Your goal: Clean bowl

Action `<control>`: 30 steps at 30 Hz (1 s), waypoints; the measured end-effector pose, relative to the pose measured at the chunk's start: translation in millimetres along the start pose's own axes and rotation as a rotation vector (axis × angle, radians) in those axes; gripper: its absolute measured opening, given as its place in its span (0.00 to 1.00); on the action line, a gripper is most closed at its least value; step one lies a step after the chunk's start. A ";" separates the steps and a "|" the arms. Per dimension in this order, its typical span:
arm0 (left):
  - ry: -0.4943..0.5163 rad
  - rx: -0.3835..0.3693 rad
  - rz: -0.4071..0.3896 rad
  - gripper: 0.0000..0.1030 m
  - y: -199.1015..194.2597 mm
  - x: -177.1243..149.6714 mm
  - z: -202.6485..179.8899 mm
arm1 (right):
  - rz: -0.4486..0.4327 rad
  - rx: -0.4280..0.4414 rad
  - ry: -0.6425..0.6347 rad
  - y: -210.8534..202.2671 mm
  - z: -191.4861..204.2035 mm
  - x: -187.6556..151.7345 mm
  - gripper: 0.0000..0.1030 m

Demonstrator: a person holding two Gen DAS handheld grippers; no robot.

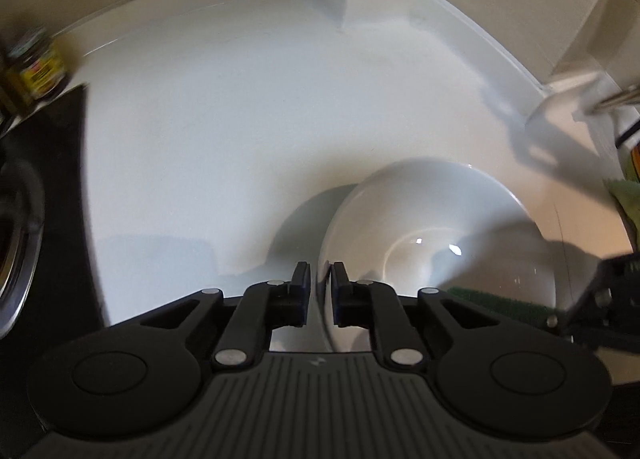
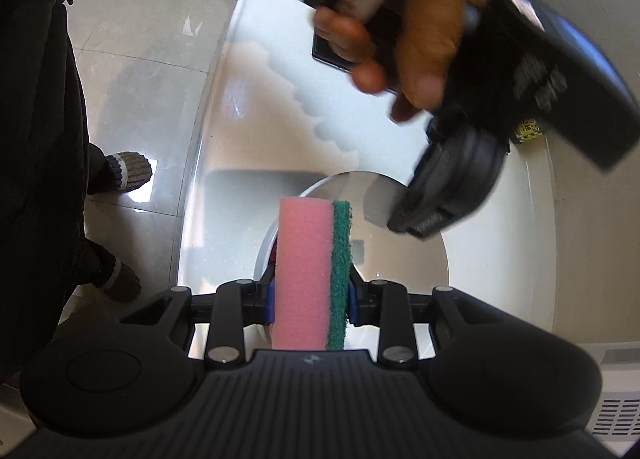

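Note:
A white bowl (image 1: 440,235) sits on the white counter (image 1: 240,119). My left gripper (image 1: 320,279) is shut on the bowl's near rim, one finger inside and one outside. In the right wrist view the bowl (image 2: 400,255) lies below my right gripper (image 2: 310,259), which is shut on a pink sponge (image 2: 302,275) with a green scouring side (image 2: 340,271). The sponge stands over the bowl's rim; I cannot tell whether it touches. The left gripper (image 2: 452,195), held by a hand (image 2: 420,19), reaches into the bowl from the upper right.
A jar with a yellow label (image 1: 38,67) stands at the counter's left, beside a black surface (image 1: 48,179) and a metal pot edge (image 1: 16,251). A metal faucet (image 1: 616,99) shows at the right. The floor (image 2: 140,79) and the person's feet (image 2: 128,171) lie left of the counter edge.

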State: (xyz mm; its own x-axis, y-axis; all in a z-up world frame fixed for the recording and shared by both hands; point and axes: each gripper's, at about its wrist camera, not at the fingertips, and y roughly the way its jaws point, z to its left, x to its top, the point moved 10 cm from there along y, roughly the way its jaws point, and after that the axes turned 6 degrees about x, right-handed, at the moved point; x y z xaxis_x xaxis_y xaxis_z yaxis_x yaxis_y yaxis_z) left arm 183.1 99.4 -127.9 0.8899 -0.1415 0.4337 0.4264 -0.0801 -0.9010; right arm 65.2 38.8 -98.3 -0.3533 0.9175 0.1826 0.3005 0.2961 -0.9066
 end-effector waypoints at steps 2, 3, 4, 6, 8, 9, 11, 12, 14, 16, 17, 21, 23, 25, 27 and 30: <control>-0.026 -0.004 -0.005 0.17 -3.8 -8.2 -0.2 | -0.004 0.000 0.004 -0.3 0.1 -1.6 0.27; -0.034 -0.005 -0.008 0.17 -4.5 -11.4 -0.9 | -0.006 0.001 0.007 -0.3 0.0 -2.0 0.27; -0.031 -0.003 -0.008 0.18 -3.8 -11.5 -1.5 | -0.007 0.002 0.008 -0.1 -0.1 -1.9 0.27; -0.022 -0.002 -0.009 0.13 -0.8 -9.8 -3.1 | -0.009 0.005 0.011 0.2 -0.6 -1.4 0.27; 0.000 -0.006 -0.008 0.09 1.9 -5.5 -4.4 | -0.012 0.010 0.017 -0.2 -1.8 -0.7 0.27; 0.022 -0.006 -0.006 0.08 3.3 -2.3 -4.7 | -0.015 0.012 0.020 -0.4 -2.5 -0.4 0.27; 0.067 -0.006 -0.003 0.06 6.0 4.0 -5.3 | -0.019 0.012 0.022 0.5 -3.6 -0.4 0.27; 0.090 -0.006 -0.001 0.06 7.4 7.1 -5.5 | -0.018 0.012 0.017 1.3 -3.4 -0.9 0.27; 0.145 -0.017 0.010 0.06 11.9 14.1 -8.8 | -0.009 0.008 -0.005 2.2 -1.9 -2.7 0.27; 0.200 -0.029 0.021 0.08 16.0 21.1 -11.9 | 0.013 -0.004 -0.035 5.4 -0.9 -5.3 0.27; 0.188 -0.037 0.025 0.08 17.1 23.5 -11.4 | 0.018 -0.008 -0.040 6.6 -1.4 -6.0 0.27; 0.093 -0.019 -0.002 0.14 5.4 17.5 -3.4 | 0.012 -0.003 -0.013 8.5 -5.6 -6.7 0.27; 0.023 -0.024 -0.018 0.14 -4.9 5.1 2.5 | 0.005 -0.002 -0.007 8.4 -6.0 -7.8 0.27; -0.040 -0.047 -0.020 0.14 -9.3 -8.3 5.0 | -0.002 -0.002 -0.001 7.9 -6.1 -9.1 0.27; -0.044 -0.045 -0.025 0.14 -8.1 -17.2 1.5 | -0.010 0.001 0.008 6.7 -7.0 -10.2 0.27; -0.020 -0.025 -0.010 0.12 -2.9 -15.6 -1.0 | -0.013 0.010 0.005 6.5 -6.4 -10.1 0.27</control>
State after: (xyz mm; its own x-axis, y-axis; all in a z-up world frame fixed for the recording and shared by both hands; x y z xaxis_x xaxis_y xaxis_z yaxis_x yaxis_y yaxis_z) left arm 167.8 100.9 -132.0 0.8886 -0.1213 0.4425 0.4316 -0.1060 -0.8958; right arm 76.4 33.1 -103.5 -0.3524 0.9150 0.1964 0.2869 0.3054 -0.9080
